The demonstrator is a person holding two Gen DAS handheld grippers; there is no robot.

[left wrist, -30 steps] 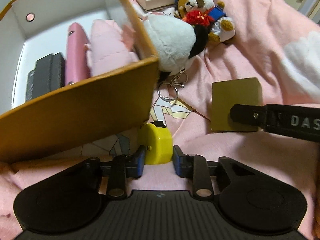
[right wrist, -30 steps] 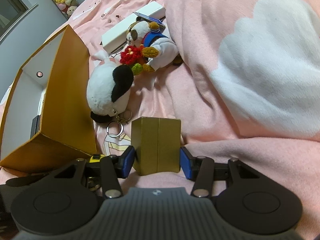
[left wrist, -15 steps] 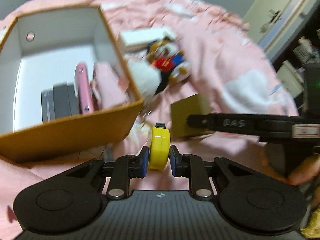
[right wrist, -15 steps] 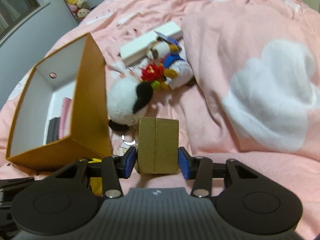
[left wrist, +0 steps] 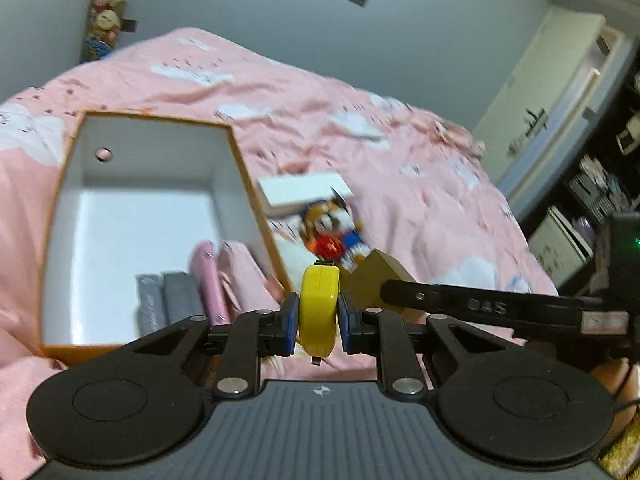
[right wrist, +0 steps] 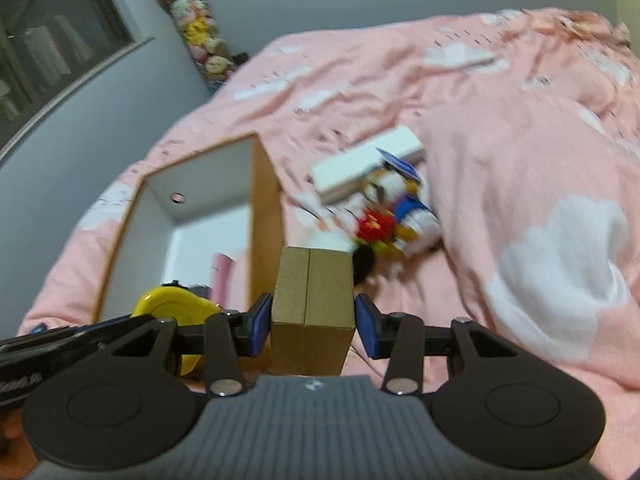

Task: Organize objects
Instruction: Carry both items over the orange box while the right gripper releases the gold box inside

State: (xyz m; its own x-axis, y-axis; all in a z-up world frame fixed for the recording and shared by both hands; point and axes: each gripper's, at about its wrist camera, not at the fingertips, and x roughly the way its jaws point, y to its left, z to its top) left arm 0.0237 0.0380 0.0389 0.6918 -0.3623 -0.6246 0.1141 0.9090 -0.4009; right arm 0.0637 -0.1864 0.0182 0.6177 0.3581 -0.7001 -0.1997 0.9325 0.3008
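My left gripper (left wrist: 318,322) is shut on a yellow tape measure (left wrist: 319,308) and holds it in the air near the right front corner of the open orange box (left wrist: 60,184). My right gripper (right wrist: 313,326) is shut on a gold cardboard box (right wrist: 312,300) and holds it above the bed, just right of the orange box (right wrist: 264,216). The tape measure also shows in the right wrist view (right wrist: 172,308), and the gold box in the left wrist view (left wrist: 372,280). The orange box holds two dark grey items (left wrist: 168,300) and pink items (left wrist: 210,276).
A duck plush (left wrist: 336,236) and a white flat box (left wrist: 304,192) lie on the pink bedspread (left wrist: 400,184) right of the orange box. A cabinet (left wrist: 560,92) and shelves stand at the right. A stack of plush toys (right wrist: 200,32) hangs on the far wall.
Both grippers have risen from the bed with their objects, so both views now look down from higher. The left gripper closed on the tape measure about a second ago.
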